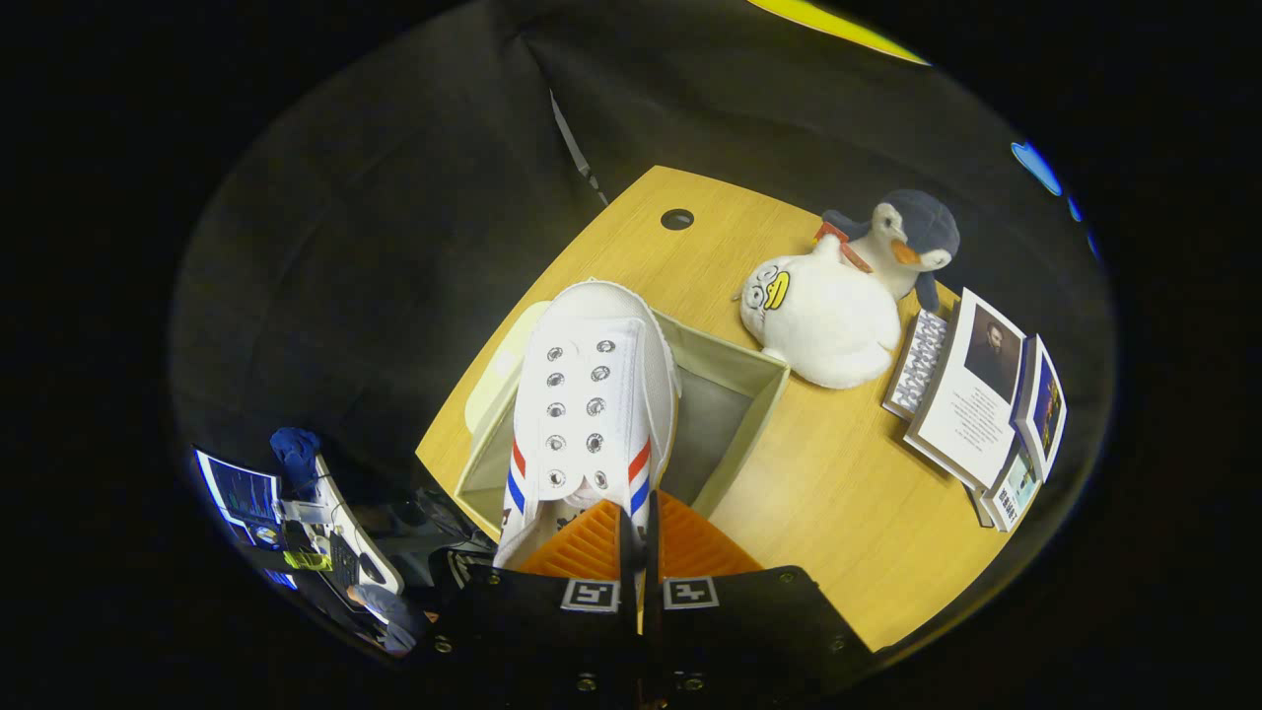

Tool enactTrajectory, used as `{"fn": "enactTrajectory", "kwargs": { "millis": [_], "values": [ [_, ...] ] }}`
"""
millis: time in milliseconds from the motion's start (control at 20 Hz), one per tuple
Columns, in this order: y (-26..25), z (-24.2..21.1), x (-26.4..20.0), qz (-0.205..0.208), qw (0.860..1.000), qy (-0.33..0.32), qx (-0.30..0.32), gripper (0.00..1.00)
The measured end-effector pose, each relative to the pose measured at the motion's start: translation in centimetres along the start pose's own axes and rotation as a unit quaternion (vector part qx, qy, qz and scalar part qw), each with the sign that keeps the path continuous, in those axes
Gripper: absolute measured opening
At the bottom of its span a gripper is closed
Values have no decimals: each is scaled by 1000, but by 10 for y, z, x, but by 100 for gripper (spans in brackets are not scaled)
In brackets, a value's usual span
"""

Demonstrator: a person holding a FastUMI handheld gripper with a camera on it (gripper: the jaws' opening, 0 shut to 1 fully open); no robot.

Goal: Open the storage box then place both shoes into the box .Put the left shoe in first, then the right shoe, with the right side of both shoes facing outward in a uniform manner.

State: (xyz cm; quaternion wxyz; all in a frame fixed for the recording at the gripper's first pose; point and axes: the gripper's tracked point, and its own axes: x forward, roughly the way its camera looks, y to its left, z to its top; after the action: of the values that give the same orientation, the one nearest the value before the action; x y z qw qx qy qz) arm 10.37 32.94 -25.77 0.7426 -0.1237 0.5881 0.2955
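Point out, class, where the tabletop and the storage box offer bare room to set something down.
The fingers are shut on the white shoe, held above the open box. Box floor right of the shoe is bare. The table is free between box and books, and by the round hole. The penguin crowds the far side.

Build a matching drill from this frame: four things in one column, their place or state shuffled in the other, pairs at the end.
Things
1. shoe
2. box
3. penguin
4. booklets

Places or states
A. lying on the table beside the box, next to the booklets
B. open, standing on the table
C. stacked beyond the penguin, away from the box
D. pinched at one edge in the tool, held over the box

Pairs: 1-D, 2-B, 3-A, 4-C
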Motion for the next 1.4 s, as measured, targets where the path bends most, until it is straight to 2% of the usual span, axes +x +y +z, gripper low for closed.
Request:
{"fn": "enactTrajectory", "kwargs": {
  "millis": [50, 150, 200, 300, 400, 600, 800, 900, 1200, 1300, 1400],
  "values": [
    [4, 2, 1, 8, 1000, 0, 5, 2],
    [27, 7, 0, 61, 998, -2, 25, 15],
    [35, 13, -9, 75, 997, -6, 32, 34],
    [27, 22, -16, 76, 996, -29, 28, 59],
    [20, 24, -26, 65, 996, -51, 18, 77],
    [4, 20, -60, 62, 994, -82, 28, 77],
    [-27, 19, -92, 33, 989, -141, 42, 77],
    [-39, 10, -123, 18, 982, -181, 52, 77],
    [-74, -16, -207, -29, 948, -307, 81, 77],
    [-88, -25, -234, -54, 931, -351, 90, 77],
    [-97, -34, -262, -76, 906, -405, 101, 81]
  ]
}}
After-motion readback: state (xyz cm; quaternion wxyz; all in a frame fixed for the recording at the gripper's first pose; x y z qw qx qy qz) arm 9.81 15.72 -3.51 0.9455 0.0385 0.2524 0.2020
